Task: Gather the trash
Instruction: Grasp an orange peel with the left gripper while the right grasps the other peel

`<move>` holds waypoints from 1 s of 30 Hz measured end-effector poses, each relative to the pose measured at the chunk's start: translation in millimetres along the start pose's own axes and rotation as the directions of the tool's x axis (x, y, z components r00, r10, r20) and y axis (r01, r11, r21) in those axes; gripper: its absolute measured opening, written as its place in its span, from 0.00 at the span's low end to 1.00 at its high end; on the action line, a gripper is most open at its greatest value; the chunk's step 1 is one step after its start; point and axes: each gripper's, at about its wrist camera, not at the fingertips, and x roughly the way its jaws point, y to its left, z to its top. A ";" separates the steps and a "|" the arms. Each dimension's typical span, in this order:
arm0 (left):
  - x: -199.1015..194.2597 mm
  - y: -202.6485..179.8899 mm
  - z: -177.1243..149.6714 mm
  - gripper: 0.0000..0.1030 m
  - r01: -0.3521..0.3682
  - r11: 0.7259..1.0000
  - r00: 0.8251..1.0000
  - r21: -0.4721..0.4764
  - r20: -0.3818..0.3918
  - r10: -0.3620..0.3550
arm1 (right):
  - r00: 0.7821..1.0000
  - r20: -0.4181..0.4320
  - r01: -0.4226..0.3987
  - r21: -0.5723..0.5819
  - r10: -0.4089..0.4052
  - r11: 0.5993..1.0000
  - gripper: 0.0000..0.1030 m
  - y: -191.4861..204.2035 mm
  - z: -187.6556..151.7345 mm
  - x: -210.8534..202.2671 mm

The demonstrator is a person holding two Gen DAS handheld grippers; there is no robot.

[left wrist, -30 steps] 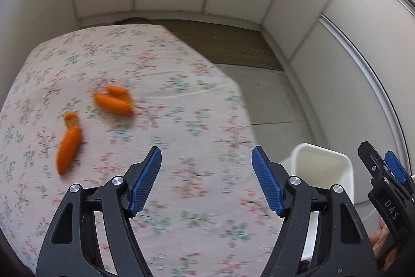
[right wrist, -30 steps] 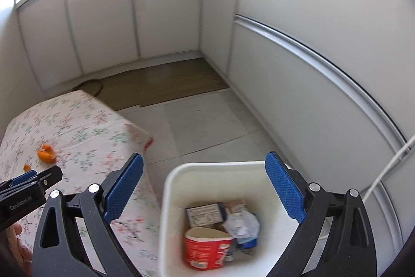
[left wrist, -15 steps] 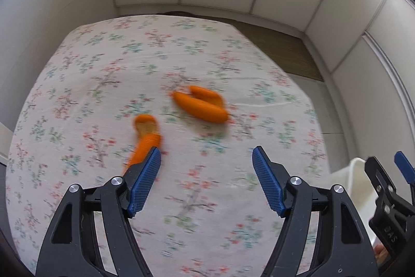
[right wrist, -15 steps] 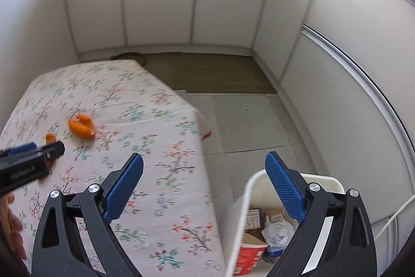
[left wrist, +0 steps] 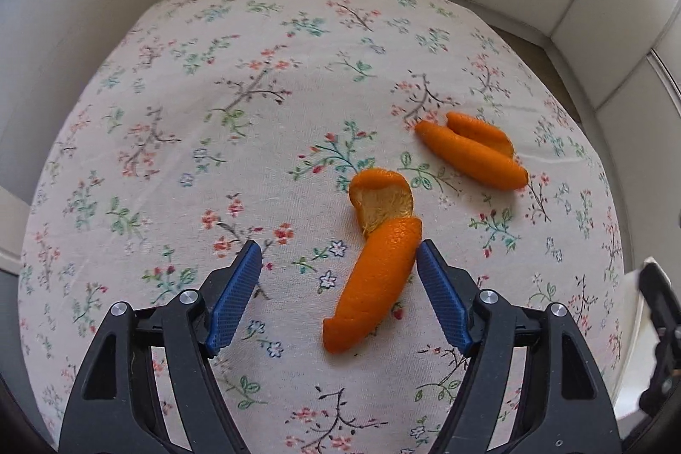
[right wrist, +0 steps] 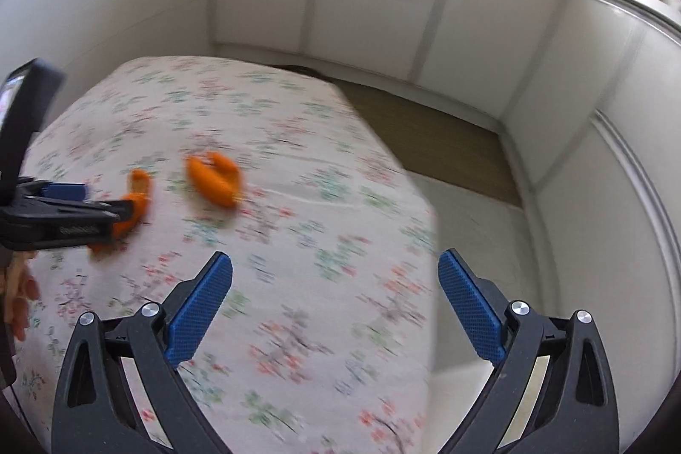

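Just curled, pitted orange peel (left wrist: 379, 275) on floral cloth (left wrist: 238, 105)

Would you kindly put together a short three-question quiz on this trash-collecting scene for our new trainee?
1. True or false: the left gripper is open, with the near orange peel lying partly between its fingers.
2. How many orange peel pieces lie on the floral tablecloth?
   A. one  B. two  C. four
3. Fill in: the right gripper holds ____.

Key
1. True; the peel lies close by the right-hand finger.
2. B; the second, the far orange peel, lies further out to the right.
3. Nothing; it hovers open above the cloth.
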 end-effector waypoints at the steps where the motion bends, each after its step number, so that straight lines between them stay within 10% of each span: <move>1: 1.5 -0.7 0.5 0.71 0.009 1.000 1.000 0.009 -0.002 -0.009 | 1.000 0.002 -0.031 -0.030 0.031 0.999 0.92 7.3 3.0 5.9; 6: 10.3 -9.8 -2.5 0.58 0.037 0.997 0.998 0.072 -0.044 -0.034 | 0.989 -0.016 -0.148 -0.069 0.147 0.987 0.92 21.6 14.2 34.8; 10: 7.9 -13.7 -4.0 0.19 0.002 0.991 1.000 0.131 -0.028 0.002 | 0.975 -0.036 -0.224 -0.071 0.221 0.972 0.92 20.6 21.2 54.3; 22: -25.1 14.7 9.4 0.14 0.101 0.995 0.995 -0.019 0.026 -0.101 | 0.955 -0.055 -0.297 -0.114 0.292 0.948 0.89 35.3 41.2 100.1; 30: -25.5 16.7 14.5 0.14 0.115 0.992 0.993 -0.044 0.029 -0.113 | 0.945 -0.071 -0.327 -0.121 0.320 0.937 0.60 48.5 45.3 121.6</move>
